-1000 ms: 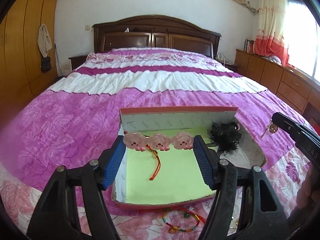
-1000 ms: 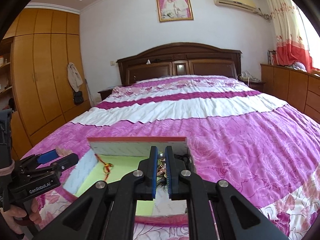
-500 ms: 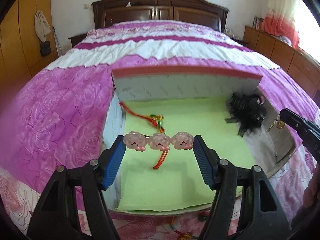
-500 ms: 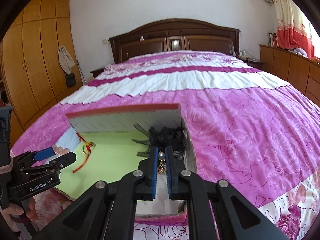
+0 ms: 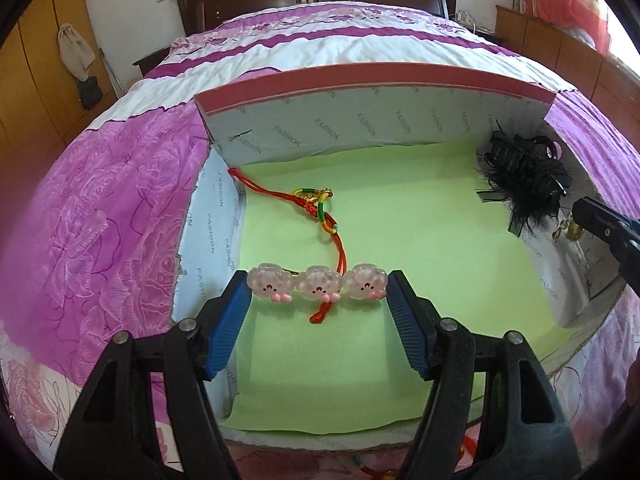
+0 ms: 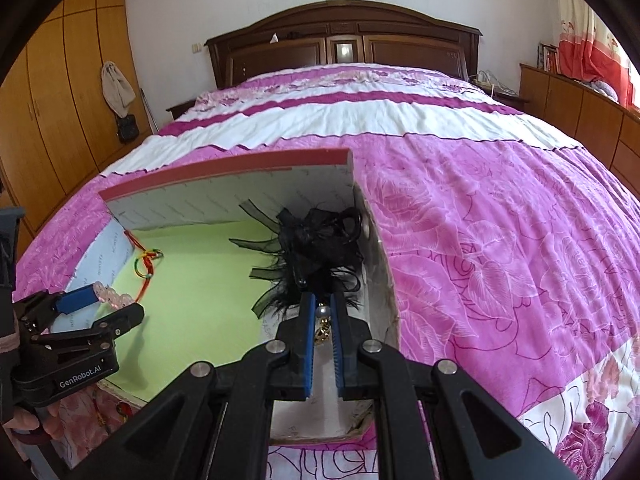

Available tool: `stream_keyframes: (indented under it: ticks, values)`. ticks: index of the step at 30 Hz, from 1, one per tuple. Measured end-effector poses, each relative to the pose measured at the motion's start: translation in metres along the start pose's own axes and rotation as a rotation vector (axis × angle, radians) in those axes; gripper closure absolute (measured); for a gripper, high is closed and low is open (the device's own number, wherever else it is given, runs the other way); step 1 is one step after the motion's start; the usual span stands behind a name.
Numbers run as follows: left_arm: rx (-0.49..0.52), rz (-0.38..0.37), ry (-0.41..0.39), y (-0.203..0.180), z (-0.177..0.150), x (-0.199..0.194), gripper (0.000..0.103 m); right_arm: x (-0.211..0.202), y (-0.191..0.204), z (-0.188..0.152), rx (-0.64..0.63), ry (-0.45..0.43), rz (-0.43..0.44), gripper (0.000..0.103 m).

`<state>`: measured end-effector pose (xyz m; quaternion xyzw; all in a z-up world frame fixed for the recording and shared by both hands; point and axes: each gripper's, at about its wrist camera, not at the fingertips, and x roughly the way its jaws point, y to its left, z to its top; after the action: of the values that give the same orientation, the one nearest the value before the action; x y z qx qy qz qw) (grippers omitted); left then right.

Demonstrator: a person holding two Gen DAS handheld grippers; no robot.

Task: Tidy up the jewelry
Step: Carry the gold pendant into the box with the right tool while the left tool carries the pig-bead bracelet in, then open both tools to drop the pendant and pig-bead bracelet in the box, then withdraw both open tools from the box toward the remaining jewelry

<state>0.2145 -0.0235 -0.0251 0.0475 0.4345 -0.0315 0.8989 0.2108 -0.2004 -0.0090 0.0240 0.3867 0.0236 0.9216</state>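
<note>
Pink pig hair clip (image 5: 318, 287) clamped by left gripper (image 5: 319, 294) above green-lined box (image 5: 360, 112) | pearl-and-gold earring (image 6: 323, 320) pinched by right gripper (image 6: 322, 314) beside black hair accessory (image 6: 320, 248)

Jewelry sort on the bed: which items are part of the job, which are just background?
Job:
- box
- pink hair clip in the left tool
- gold earring in the right tool
- red cord bracelet
- black hair piece

Background:
- bedspread
- headboard
- wardrobe
- hanging bag
</note>
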Motion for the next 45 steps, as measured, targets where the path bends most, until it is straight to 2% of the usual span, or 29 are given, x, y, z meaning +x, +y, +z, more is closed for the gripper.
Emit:
stream_keyframes:
  ticks: [6,13,17,24,31,37,45]
  values:
    - [0.007,-0.006,0.037,0.0,0.003,0.003,0.04,0.002,-0.003,0.003,0.041,0.024,0.014,0.086]
    - [-0.02,-0.065,0.071,0.002,0.003,-0.003,0.04,-0.011,-0.003,0.004,0.067,0.008,0.047,0.065]
    - [-0.051,-0.103,0.069,0.004,0.001,-0.01,0.04,-0.02,-0.004,0.003,0.088,-0.004,0.078,0.063]
    - [-0.062,-0.16,-0.008,0.011,-0.001,-0.041,0.04,-0.051,0.0,0.0,0.087,-0.061,0.114,0.058]
    - [-0.064,-0.184,-0.063,0.019,-0.008,-0.07,0.04,-0.083,0.006,-0.004,0.09,-0.113,0.147,0.055]
    - [-0.066,-0.204,-0.065,0.024,-0.019,-0.084,0.04,-0.105,0.011,-0.013,0.093,-0.126,0.172,0.055]
    - [-0.065,-0.218,-0.026,0.021,-0.039,-0.082,0.04,-0.117,0.012,-0.034,0.093,-0.102,0.183,0.054]
